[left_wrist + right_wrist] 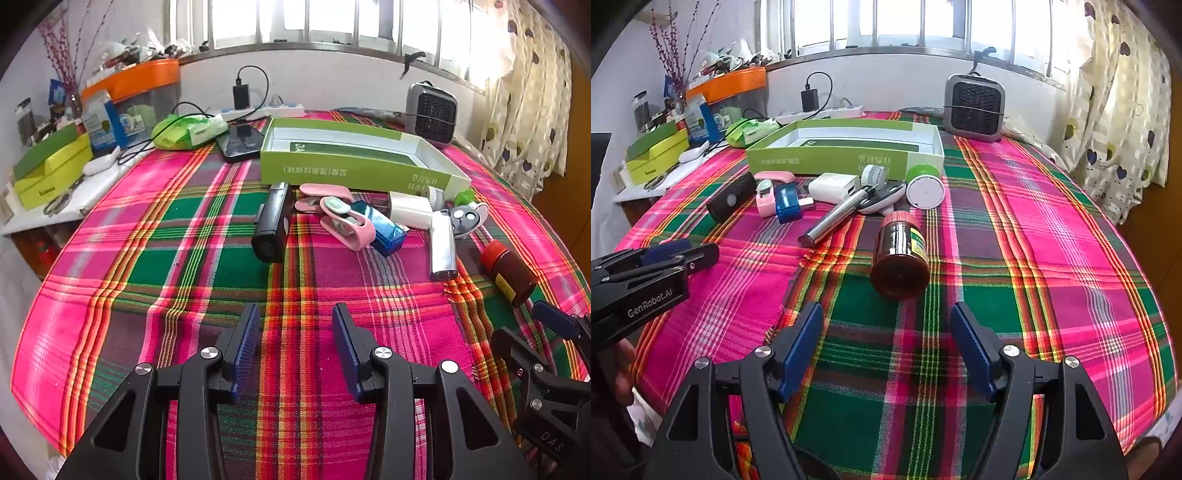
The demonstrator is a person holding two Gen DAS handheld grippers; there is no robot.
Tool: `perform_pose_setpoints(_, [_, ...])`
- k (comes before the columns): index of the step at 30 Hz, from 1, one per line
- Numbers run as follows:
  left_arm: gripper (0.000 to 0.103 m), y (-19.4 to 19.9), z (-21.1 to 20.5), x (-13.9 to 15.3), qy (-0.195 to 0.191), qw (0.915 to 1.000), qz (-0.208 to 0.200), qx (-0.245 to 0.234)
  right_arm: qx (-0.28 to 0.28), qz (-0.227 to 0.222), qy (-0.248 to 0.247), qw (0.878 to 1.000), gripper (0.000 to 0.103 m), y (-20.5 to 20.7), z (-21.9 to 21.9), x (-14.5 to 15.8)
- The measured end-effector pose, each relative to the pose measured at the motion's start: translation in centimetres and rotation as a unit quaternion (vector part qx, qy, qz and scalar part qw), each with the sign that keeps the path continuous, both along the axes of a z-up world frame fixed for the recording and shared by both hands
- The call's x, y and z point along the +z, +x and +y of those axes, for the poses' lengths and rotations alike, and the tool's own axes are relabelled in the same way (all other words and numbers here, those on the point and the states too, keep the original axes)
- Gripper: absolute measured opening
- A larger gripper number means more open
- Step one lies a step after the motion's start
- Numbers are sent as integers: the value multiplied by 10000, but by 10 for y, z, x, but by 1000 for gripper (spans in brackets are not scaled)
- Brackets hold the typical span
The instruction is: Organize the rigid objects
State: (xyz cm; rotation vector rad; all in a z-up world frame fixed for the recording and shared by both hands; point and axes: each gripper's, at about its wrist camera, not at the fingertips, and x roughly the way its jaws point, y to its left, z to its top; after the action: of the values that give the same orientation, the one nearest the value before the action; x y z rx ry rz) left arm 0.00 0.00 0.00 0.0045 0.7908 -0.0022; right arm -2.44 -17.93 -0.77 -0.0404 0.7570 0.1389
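One brown bottle (pixel 900 254) lies flat (cap (pixel 900 220) toward box (pixel 827 159)).

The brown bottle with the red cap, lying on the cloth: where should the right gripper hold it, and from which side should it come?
Grip the brown bottle across its round body, between cap and base. It lies on its side with its base toward the open right gripper, so come from above and behind, one finger on each curved flank. The silver tube lies clear to the left.
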Motion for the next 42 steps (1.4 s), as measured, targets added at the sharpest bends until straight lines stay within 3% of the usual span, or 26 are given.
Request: perform_pose_setpoints(42, [39,0,-1,0,21,10000,-56,1,-12,-72,-33,10000,71,-1,1,0])
